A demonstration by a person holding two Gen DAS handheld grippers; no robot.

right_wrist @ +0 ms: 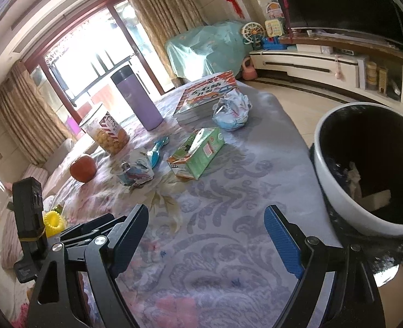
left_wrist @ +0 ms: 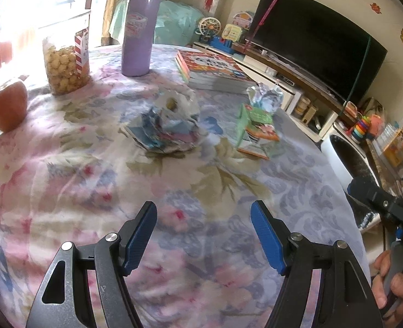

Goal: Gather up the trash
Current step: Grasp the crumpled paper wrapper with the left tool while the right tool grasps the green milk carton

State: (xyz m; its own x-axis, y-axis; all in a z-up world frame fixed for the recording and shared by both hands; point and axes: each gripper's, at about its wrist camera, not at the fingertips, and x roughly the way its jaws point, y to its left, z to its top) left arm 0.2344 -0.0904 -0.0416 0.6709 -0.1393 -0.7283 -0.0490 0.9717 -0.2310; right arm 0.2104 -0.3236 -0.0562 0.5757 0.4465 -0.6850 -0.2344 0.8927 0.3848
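Crumpled wrappers (left_wrist: 164, 129) lie mid-surface on the floral cloth (left_wrist: 64, 191), a green carton (right_wrist: 197, 155) beside them and a crinkled bag (right_wrist: 231, 110) nearer the books (right_wrist: 206, 93). Both claws, left (left_wrist: 203, 236) and right (right_wrist: 206, 242), hover spread and empty; the trash bin (right_wrist: 335, 180) stands off the right edge.

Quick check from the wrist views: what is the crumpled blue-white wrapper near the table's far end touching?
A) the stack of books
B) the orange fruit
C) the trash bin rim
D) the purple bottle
A: in the right wrist view the crumpled wrapper lies against the stack of books, well apart from the purple bottle, the orange fruit and the trash bin.
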